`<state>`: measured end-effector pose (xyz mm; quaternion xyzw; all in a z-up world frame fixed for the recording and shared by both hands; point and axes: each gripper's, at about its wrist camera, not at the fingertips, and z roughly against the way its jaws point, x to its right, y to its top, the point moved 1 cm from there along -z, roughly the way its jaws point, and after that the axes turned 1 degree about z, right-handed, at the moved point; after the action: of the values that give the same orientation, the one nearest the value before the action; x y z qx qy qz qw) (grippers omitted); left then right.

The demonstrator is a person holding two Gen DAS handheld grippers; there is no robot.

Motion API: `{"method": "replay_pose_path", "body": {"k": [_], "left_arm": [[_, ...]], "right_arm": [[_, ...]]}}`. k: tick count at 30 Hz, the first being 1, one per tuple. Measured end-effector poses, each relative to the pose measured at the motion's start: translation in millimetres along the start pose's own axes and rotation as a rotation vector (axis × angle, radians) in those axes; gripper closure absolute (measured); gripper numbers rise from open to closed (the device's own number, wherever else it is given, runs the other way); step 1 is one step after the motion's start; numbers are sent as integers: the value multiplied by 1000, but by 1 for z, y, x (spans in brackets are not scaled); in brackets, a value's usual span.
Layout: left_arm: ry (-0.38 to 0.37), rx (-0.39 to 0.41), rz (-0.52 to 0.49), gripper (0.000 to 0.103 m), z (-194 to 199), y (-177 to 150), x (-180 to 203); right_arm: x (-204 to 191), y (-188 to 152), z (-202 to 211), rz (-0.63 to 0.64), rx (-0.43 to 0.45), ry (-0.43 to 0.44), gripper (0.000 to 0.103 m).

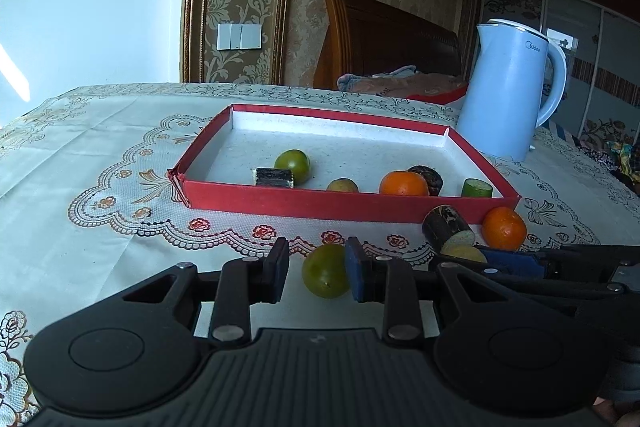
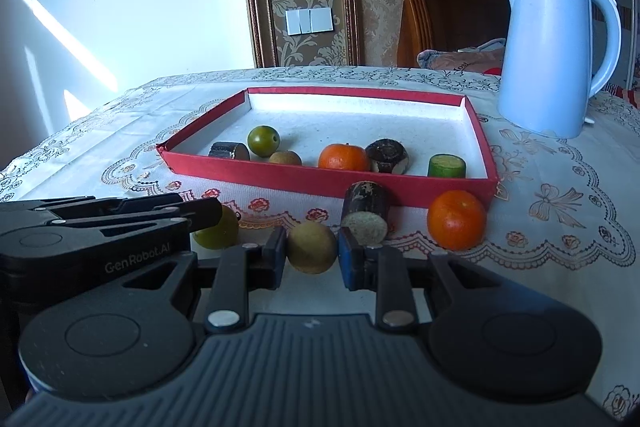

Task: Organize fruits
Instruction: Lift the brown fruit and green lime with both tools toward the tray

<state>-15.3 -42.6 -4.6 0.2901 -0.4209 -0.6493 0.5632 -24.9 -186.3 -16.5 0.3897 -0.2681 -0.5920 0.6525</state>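
Observation:
A red tray point(image 1: 280, 205) point(image 2: 304, 177) on the tablecloth holds a green fruit point(image 1: 292, 165), a small tan fruit point(image 1: 342, 185), an orange point(image 1: 403, 183) and several cut dark and green pieces. My left gripper point(image 1: 316, 273) is open around a green fruit point(image 1: 324, 271) lying on the cloth; its right pad touches it. My right gripper point(image 2: 312, 251) is open around a tan fruit point(image 2: 312, 247) in front of the tray. A dark cut piece point(image 2: 366, 213) and an orange point(image 2: 456, 215) lie just beyond it.
A light blue kettle point(image 1: 508, 91) point(image 2: 552, 55) stands behind the tray's right corner. The two grippers sit side by side, close together. A wooden headboard and bedding lie beyond the table's far edge.

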Motion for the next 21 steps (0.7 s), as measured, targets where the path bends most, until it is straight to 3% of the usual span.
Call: {"method": "replay_pose_path", "body": {"k": [4, 21], "left_arm": [[7, -17, -36, 74, -4, 0, 9], [-21, -57, 2, 73, -13, -2, 14]], "right_arm": [[4, -4, -2, -18, -23, -8, 77], [19, -7, -5, -69, -51, -74, 77]]}}
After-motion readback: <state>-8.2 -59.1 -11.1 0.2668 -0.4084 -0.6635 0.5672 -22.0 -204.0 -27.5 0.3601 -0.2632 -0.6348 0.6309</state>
